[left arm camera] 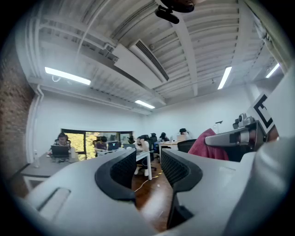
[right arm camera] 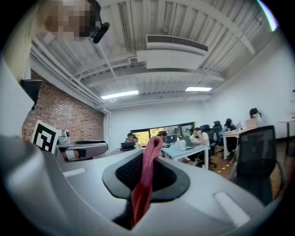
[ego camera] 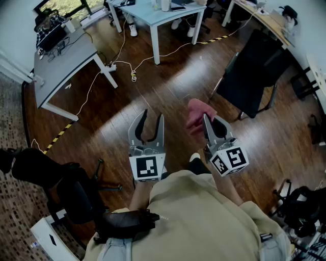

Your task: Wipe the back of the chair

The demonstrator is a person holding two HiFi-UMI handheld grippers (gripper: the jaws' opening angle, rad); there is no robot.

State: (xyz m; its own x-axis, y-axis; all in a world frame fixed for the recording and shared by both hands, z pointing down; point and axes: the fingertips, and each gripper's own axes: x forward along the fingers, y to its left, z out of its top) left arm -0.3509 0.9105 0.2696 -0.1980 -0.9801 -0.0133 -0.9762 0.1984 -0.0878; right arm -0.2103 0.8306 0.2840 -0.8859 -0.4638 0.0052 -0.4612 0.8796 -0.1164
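Observation:
A black office chair (ego camera: 257, 71) stands at the upper right of the head view, some way ahead of both grippers; its mesh back (right arm camera: 258, 152) shows at the right of the right gripper view. My right gripper (ego camera: 208, 121) is shut on a pink-red cloth (ego camera: 198, 116), which hangs pinched between the jaws (right arm camera: 144, 184). My left gripper (ego camera: 152, 121) is held beside it, open and empty, with dark wood floor showing through the gap (left arm camera: 148, 177). The cloth (left arm camera: 209, 146) also shows at the right of the left gripper view.
A grey desk (ego camera: 61, 63) stands at the upper left, a light blue table (ego camera: 160, 15) at the top, with cables (ego camera: 127, 63) across the wood floor. Another black chair (ego camera: 61, 186) sits at the lower left. People work at desks (right arm camera: 184, 138) in the distance.

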